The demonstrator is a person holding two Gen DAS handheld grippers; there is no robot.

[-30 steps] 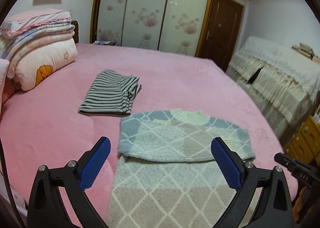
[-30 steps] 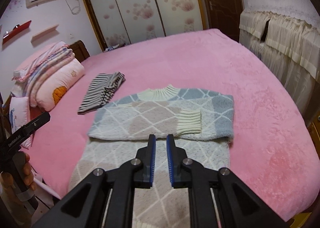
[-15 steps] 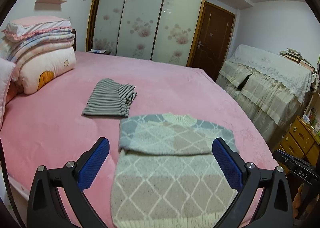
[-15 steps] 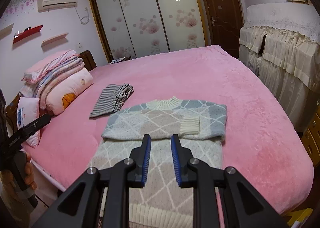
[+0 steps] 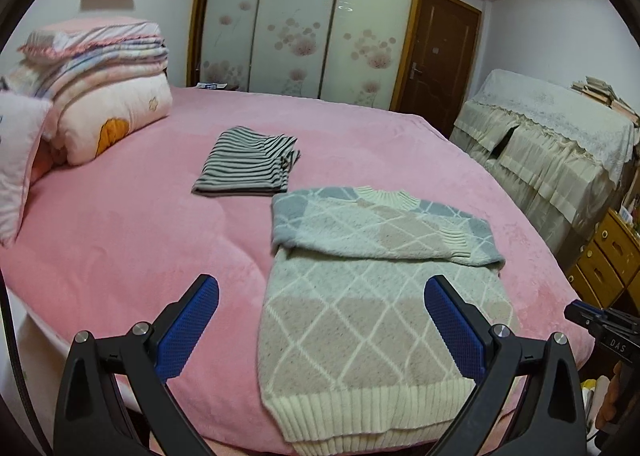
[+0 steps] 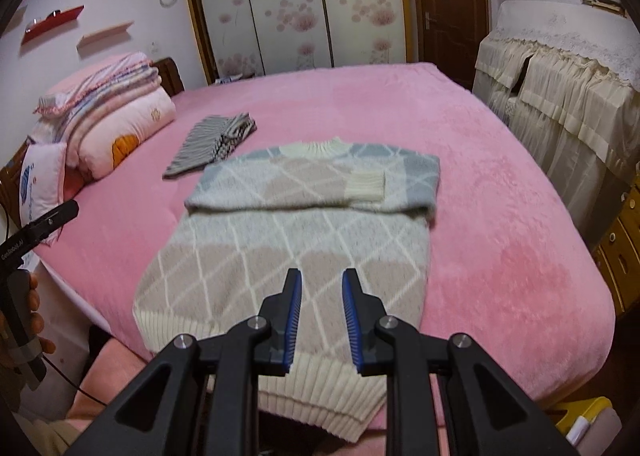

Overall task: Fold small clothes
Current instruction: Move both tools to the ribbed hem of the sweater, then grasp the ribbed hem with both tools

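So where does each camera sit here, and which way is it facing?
Left wrist: on the left gripper, jaws wide, looking across the pink bed at the sweater; the other gripper's tip shows at right.
Right wrist: on the right gripper, jaws narrowly apart over the sweater hem; a hand holding the other gripper shows at left.
Shared: sweater, striped garment, bedding stack, wardrobe.

The bed [image 5: 120,240] is pink. The sweater [image 5: 372,296] has white diamond lines on grey, tan and blue, with cream edges. The folded top [image 5: 244,168] has black and white stripes. Both claws have blue pads [image 5: 188,324].
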